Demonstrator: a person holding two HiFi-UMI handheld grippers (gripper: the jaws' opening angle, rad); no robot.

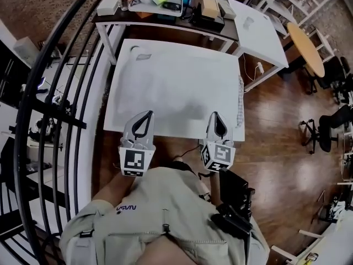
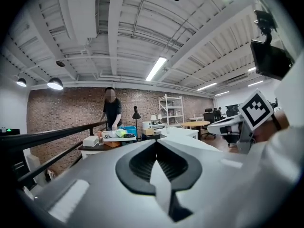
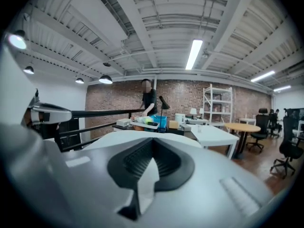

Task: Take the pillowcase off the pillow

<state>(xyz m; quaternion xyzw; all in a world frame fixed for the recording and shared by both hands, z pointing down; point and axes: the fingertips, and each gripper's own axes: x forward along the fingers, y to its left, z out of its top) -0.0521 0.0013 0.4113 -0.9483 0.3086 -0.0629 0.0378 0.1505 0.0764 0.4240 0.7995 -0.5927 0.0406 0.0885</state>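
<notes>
Pillowcase lies flat and white with the pillow inside, covering its tabletop so fully that I can't pick out any bare surface or tell the pillow from the cover. Both claws sit at the near edge, well apart. The left claw is clamped on a sliver of white cloth, which shows between its pads in the left gripper view. The right claw is pinching the same kind of fold. My guess is that two grips on one edge let the person tug the cover evenly toward their body instead of bunching one corner. Around it, the black railing curves down the left side, close enough to limit elbow room. A white table is just to the right, with a round wooden one and an office chair further off. Behind is a dark desk full of boxes and clutter, with a person standing at it. A thin cable trails on the floor near the person's legs, which could snag.
</notes>
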